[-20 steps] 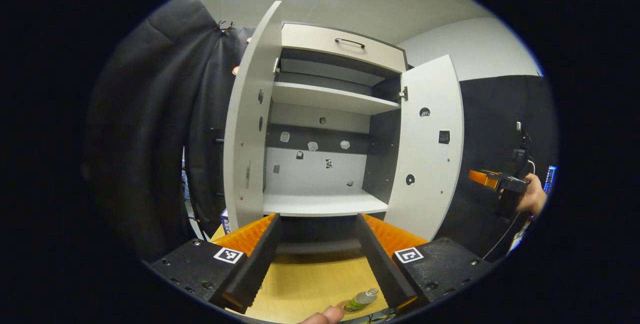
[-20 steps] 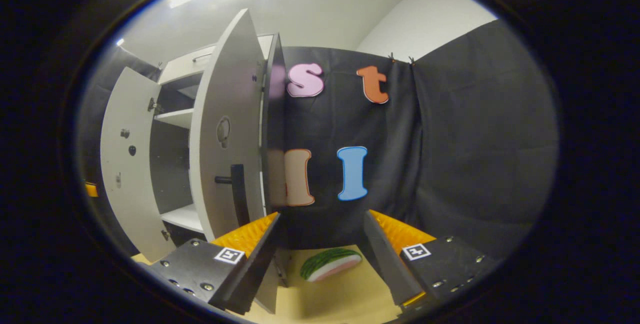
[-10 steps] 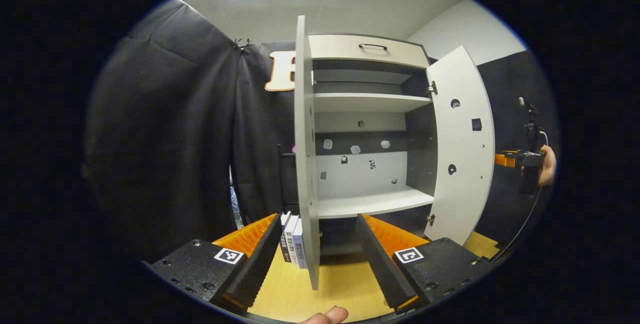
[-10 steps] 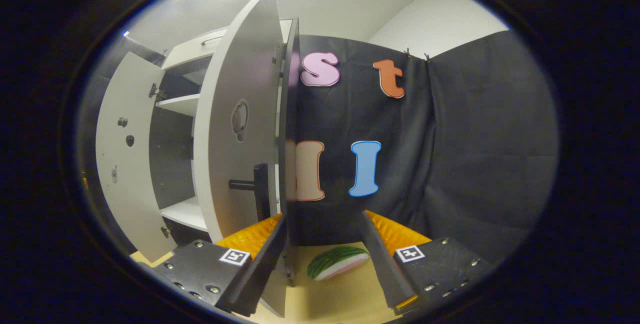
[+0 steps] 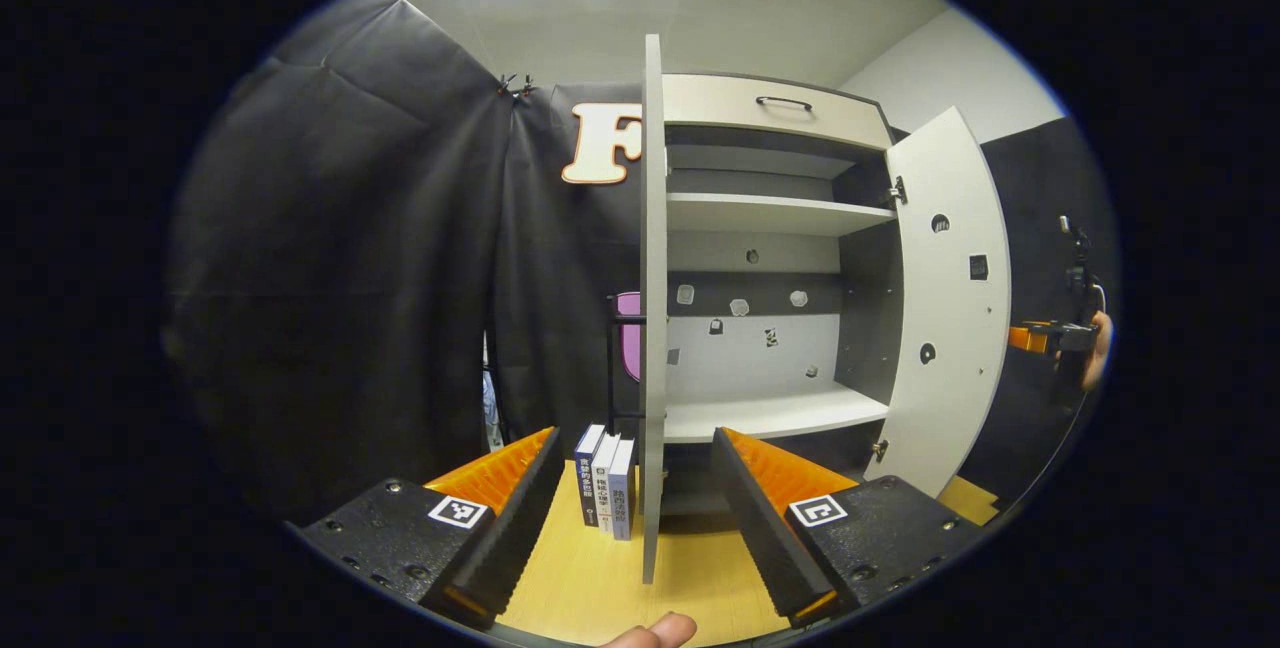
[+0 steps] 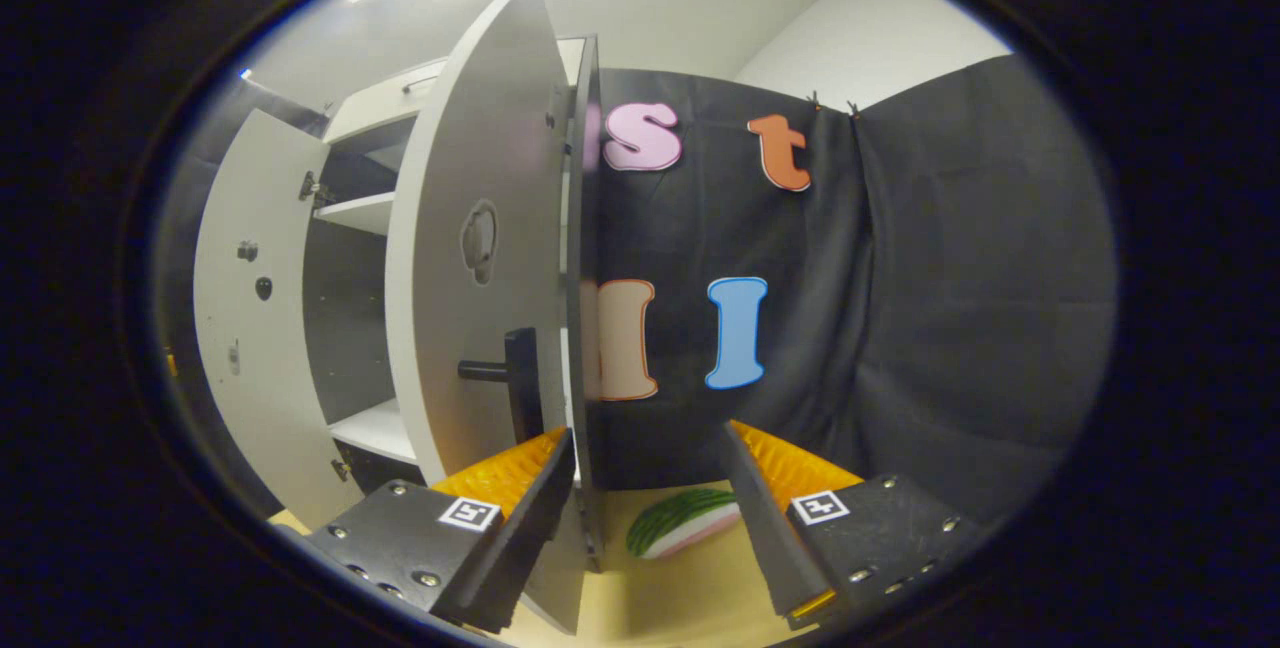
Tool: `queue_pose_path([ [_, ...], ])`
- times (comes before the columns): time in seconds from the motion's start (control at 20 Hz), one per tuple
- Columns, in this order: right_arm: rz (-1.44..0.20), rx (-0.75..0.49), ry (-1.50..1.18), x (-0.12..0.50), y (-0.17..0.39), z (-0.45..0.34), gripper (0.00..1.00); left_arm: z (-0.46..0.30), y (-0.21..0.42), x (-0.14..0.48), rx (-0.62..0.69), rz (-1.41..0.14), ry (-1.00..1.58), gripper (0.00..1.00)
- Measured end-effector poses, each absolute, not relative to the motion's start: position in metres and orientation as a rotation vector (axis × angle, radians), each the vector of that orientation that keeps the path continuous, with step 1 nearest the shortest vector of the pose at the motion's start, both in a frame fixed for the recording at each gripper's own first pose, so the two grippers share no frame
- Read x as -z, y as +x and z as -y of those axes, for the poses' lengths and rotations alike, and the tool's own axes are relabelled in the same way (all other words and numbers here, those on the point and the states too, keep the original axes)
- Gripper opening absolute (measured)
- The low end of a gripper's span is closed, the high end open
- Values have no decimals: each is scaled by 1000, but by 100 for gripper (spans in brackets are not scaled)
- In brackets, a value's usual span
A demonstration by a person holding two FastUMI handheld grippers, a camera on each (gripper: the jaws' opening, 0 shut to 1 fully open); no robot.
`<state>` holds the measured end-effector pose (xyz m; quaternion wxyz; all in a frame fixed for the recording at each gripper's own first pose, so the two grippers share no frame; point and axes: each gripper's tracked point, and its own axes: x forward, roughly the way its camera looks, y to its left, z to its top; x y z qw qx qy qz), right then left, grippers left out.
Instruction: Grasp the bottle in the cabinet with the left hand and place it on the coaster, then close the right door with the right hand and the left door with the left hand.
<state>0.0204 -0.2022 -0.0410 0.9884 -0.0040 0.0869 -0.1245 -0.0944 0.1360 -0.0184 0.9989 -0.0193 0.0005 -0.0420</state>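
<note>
In the left gripper view, your left gripper (image 5: 638, 518) is spread wide and holds nothing. The left door (image 5: 652, 308) stands edge-on between the fingers, swung fully out, and I can't tell whether it touches either one. Three books (image 5: 605, 488) stand upright on the wooden table (image 5: 580, 578) just left of that door. The cabinet (image 5: 770, 258) shelves are bare, and the right door (image 5: 948, 298) hangs open too. Far off at the right edge, your other hand (image 5: 1098, 348) holds the right gripper (image 5: 1040, 336).

In the right gripper view, your right gripper (image 6: 645, 518) is also wide open and empty. The right door (image 6: 480, 258) with its dark handle (image 6: 510, 378) sits just above the left finger (image 6: 515, 528). A watermelon slice (image 6: 685, 522) lies on the table between the fingers.
</note>
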Motion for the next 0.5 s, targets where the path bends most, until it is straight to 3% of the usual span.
queue_pose_path([
  [0.1, -172, 221, -3, 41, 23, 192, 87, -136, -91, 16, 91, 3, -44, 94],
  [0.5, -164, 106, 52, 47, 37, 146, 90, -143, -76, 21, 85, -12, -65, 94],
])
